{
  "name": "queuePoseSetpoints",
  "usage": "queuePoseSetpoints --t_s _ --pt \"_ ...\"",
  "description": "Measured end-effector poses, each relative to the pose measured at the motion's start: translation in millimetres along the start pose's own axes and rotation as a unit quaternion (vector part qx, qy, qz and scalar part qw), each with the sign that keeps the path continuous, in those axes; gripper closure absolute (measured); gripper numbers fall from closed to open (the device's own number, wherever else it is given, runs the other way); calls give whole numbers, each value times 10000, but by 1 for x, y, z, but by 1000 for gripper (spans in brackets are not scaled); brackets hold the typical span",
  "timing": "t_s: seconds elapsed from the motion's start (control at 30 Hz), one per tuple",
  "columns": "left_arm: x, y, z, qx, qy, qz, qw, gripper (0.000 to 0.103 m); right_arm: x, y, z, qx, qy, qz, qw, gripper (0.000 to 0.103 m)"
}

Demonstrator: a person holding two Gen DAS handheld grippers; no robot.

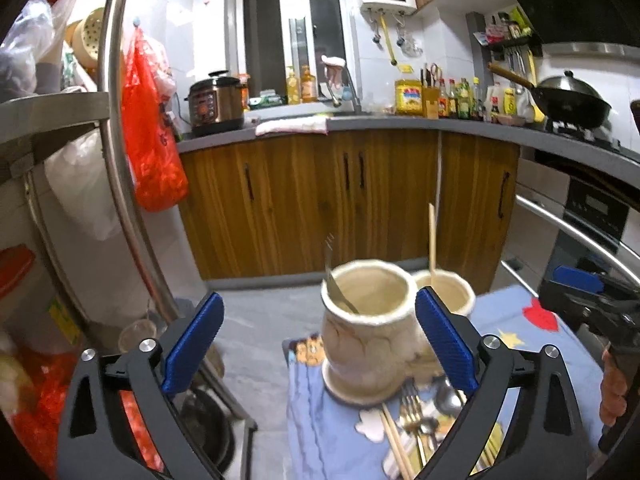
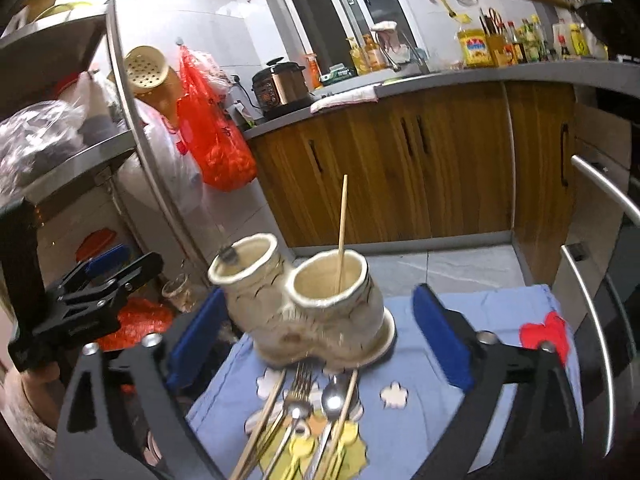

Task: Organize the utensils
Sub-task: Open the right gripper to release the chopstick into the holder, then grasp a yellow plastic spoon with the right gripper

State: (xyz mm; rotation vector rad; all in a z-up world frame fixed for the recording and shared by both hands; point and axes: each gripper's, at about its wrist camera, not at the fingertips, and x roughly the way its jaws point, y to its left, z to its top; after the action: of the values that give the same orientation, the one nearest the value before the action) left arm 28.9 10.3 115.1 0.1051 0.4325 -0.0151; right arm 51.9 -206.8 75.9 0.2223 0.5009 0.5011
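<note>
A cream ceramic double-cup holder [image 1: 366,332] [image 2: 320,304] stands on a blue patterned cloth [image 1: 320,432] [image 2: 420,420]. One cup holds a metal fork [image 1: 334,284], the other a single wooden chopstick [image 1: 432,236] [image 2: 341,232]. Loose forks [image 2: 298,384], a spoon [image 2: 334,394] and chopsticks [image 2: 260,420] lie on the cloth in front of the holder. They also show in the left wrist view [image 1: 416,420]. My left gripper [image 1: 320,344] is open and empty, above the pile. My right gripper [image 2: 320,344] is open and empty, just before the holder.
A steel shelf rack [image 1: 116,120] with bags and a red plastic bag [image 1: 154,136] stands on the left. Wooden cabinets [image 1: 340,200] and a grey counter with a pressure cooker [image 1: 216,100] are behind. An oven with steel handles [image 2: 592,272] is on the right.
</note>
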Motion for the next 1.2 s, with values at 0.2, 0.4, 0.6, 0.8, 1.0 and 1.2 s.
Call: queuePoseSetpoints --t_s 0.2,0.4,0.6,0.8,1.0,1.2 --pt "-4 -22 -31 -41 577 -269 9980 6 -6 -4 -30 -153 162 -482 9986 5" --pt "17 -28 -72 -369 756 -148 9963 6 18 -27 -57 -306 666 -1016 9921 5" --pt "51 -19 -107 -478 1308 -59 9902 6 35 -37 -78 -386 1242 -899 9874 5" --pt "60 -10 -116 -460 1388 -9 9893 6 44 -25 -87 -812 1432 -767 9834 8" --pt "69 -7 -122 -590 1731 -205 9829 6 62 -21 -95 -761 1868 -639 9774 31" --pt "70 -6 -126 -454 1803 -177 9824 6 70 -18 -104 -799 2230 -586 9698 62"
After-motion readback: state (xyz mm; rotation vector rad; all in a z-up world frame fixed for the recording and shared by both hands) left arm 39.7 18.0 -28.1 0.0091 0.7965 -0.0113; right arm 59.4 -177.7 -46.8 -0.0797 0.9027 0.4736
